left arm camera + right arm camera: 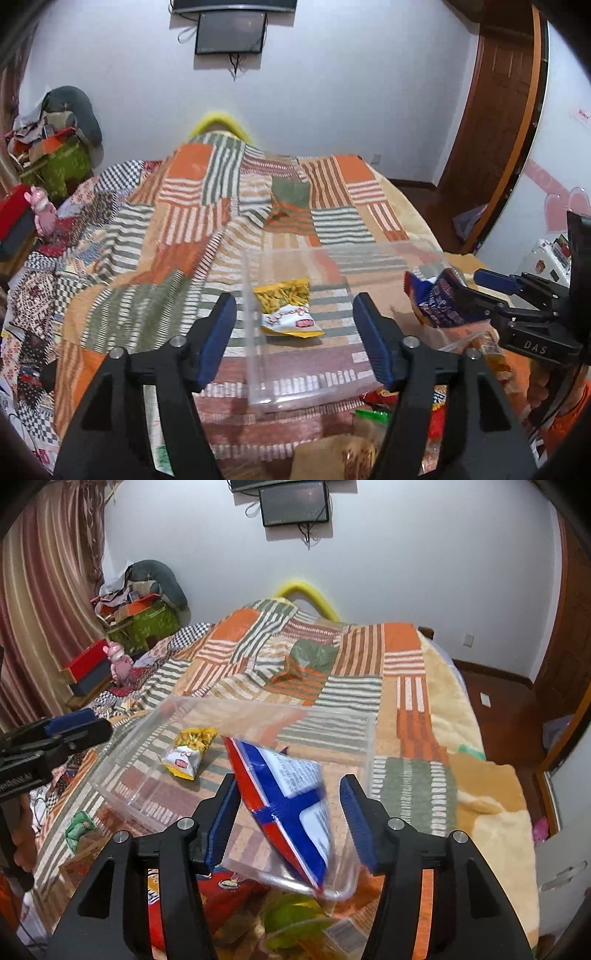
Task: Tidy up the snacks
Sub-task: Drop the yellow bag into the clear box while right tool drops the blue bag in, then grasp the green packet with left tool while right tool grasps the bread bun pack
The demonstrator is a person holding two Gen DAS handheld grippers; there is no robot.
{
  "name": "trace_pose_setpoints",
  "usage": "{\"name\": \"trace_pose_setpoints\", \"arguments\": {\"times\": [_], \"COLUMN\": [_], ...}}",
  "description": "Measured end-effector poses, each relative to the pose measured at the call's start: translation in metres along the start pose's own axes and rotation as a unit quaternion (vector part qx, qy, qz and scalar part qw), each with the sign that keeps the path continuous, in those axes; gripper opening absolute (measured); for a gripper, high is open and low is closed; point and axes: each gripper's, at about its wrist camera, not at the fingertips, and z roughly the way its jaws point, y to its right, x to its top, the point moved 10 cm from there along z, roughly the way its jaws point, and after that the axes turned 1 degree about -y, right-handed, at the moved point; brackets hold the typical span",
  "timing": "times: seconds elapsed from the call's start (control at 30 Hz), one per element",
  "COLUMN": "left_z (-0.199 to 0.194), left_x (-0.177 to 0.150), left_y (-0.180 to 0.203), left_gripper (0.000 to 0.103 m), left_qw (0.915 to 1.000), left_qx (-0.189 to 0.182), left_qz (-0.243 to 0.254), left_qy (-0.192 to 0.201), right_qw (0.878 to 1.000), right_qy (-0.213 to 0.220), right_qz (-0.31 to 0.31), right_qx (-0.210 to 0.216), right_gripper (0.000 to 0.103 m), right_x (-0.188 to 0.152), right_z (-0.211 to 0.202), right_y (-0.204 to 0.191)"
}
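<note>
A clear plastic bin (255,332) (122,775) sits on the patchwork bedspread. A yellow snack packet (288,308) (188,753) lies inside it. My right gripper (290,816) is open, and a blue, red and white snack bag (288,805) (437,299) sits blurred between its spread fingers, over the bin's near right corner; whether a pad still touches it cannot be told. In the left wrist view the right gripper (476,291) is at the right. My left gripper (295,339) is open and empty, straddling the bin's left wall; it also shows in the right wrist view (77,723).
Several loose snack packets lie on the bed in front of the bin: red ones (221,890) (384,398), green ones (79,825) (373,415) and a yellow-green one (295,915). Clutter and a pink toy (120,662) sit left of the bed. A wooden door (495,110) stands at right.
</note>
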Motion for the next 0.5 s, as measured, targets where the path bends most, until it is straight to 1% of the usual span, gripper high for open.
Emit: {"name": "trace_pose_setpoints", "arguments": {"times": [0.07,0.17,0.23,0.27,0.33,0.5], "left_z": [-0.012,-0.031,-0.042,-0.047,-0.057,-0.071], "left_x": [0.002,0.004,0.002,-0.001,-0.009,-0.040], "left_y": [-0.006,-0.020,-0.030,-0.035,-0.046,-0.073], "left_gripper": [0.071,0.076,0.083,0.084,0.085,0.088], "left_qw": [1.0000,0.9996,0.9991,0.9989,0.9984,0.9968], "left_qx": [0.005,0.023,0.038,0.044,0.054,0.078], "left_qz": [0.000,0.004,0.008,0.009,0.008,0.007], "left_qy": [0.005,0.014,0.017,0.017,0.013,-0.014], "right_qw": [1.000,1.000,0.999,0.999,0.999,0.999], "right_qy": [0.011,0.020,0.025,0.028,0.030,0.021], "right_qz": [-0.010,-0.013,-0.018,-0.019,-0.020,-0.012], "right_qx": [-0.008,-0.012,-0.017,-0.022,-0.026,-0.034], "right_gripper": [0.055,0.057,0.059,0.060,0.062,0.063], "right_x": [0.005,0.006,0.004,0.002,-0.004,-0.024], "right_z": [-0.010,-0.023,-0.033,-0.038,-0.045,-0.056], "right_y": [-0.001,0.003,0.006,0.008,0.011,0.021]}}
